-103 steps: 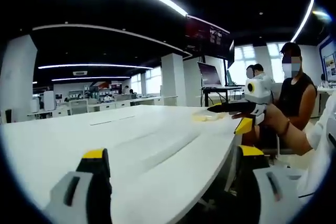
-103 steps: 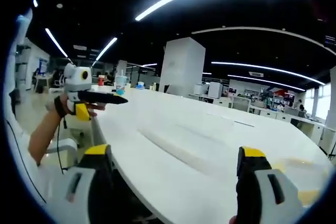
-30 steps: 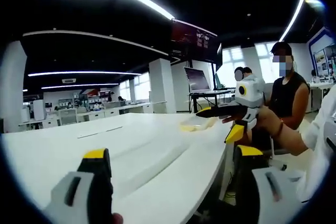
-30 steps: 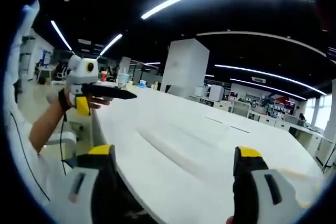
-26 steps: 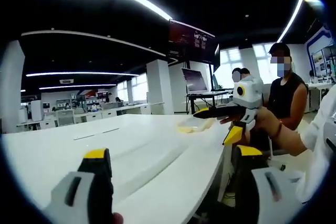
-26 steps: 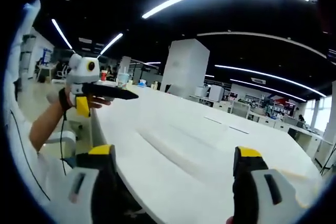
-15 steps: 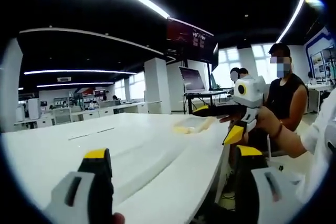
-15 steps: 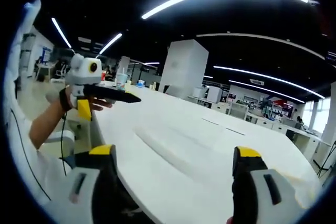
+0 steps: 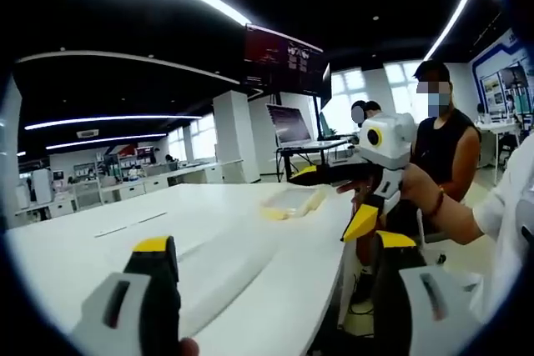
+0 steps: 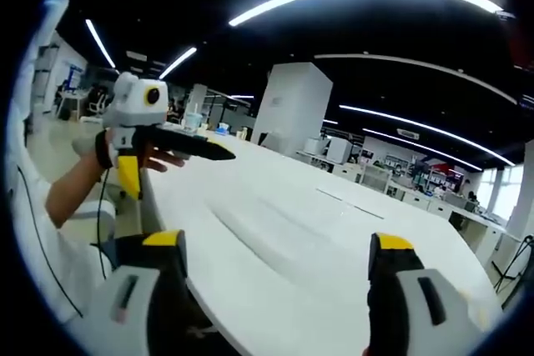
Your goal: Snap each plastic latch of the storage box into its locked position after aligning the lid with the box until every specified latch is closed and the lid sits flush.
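In the left gripper view, our left gripper (image 9: 271,289) has its two yellow-tipped jaws spread wide apart with nothing between them, above the near edge of a long white table (image 9: 125,231). Far along the table, near its right edge, lies a pale, yellowish box (image 9: 292,200); it is too small and blurred for us to tell its lid or latches. Our right gripper (image 9: 313,176) comes in from the right, held in a hand (image 9: 417,193), its dark jaws pointing left over the table just beside the box; we cannot tell from here whether they are parted. Two people (image 9: 438,135) are behind it, with a monitor (image 9: 289,125) on a stand farther back.

In the right gripper view, our right gripper (image 10: 275,277) is wide open and empty over the white table (image 10: 334,239). At the left, the left gripper (image 10: 213,152) is held in a hand (image 10: 146,156) over the table's left edge, its dark jaws pointing right. A white pillar (image 10: 288,106) stands beyond the table's far end.
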A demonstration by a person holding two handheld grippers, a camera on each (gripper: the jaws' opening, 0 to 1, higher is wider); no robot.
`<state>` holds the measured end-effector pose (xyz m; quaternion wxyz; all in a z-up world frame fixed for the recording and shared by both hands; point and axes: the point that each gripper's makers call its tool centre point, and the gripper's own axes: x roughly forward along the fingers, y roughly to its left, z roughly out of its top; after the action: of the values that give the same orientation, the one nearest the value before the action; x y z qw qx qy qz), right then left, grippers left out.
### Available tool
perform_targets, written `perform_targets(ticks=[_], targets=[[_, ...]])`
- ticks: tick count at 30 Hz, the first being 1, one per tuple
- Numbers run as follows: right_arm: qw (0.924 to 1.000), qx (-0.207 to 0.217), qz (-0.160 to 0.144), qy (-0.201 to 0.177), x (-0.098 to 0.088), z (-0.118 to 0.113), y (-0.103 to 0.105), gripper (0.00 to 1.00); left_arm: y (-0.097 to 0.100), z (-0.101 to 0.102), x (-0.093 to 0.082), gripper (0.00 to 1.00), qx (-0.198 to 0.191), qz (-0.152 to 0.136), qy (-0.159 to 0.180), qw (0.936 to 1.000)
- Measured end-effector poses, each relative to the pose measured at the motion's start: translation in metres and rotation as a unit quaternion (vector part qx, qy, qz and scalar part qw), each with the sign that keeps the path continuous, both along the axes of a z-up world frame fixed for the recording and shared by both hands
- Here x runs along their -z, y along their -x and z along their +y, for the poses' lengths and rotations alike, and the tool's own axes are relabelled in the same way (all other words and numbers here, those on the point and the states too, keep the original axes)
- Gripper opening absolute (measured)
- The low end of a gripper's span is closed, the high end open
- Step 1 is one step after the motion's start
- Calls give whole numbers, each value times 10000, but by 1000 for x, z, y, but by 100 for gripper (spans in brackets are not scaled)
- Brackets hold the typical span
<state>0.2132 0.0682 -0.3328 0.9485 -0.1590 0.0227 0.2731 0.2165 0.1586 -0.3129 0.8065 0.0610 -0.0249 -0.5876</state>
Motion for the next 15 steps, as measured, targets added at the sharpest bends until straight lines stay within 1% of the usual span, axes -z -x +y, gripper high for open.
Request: perform_targets(ticks=[5,12,15], targets=[[10000,61,-27,-52,-3,-10,3,86,2,-10,-1,96,131,24,12,9999],[9999,163,-35,-33,-3,-21,7,86,5,-25,5,95,304,102,-26,9995],[9998,182,-46,-11,-4,-23,8,86,7,-28,5,95,365,131,-20,9992]])
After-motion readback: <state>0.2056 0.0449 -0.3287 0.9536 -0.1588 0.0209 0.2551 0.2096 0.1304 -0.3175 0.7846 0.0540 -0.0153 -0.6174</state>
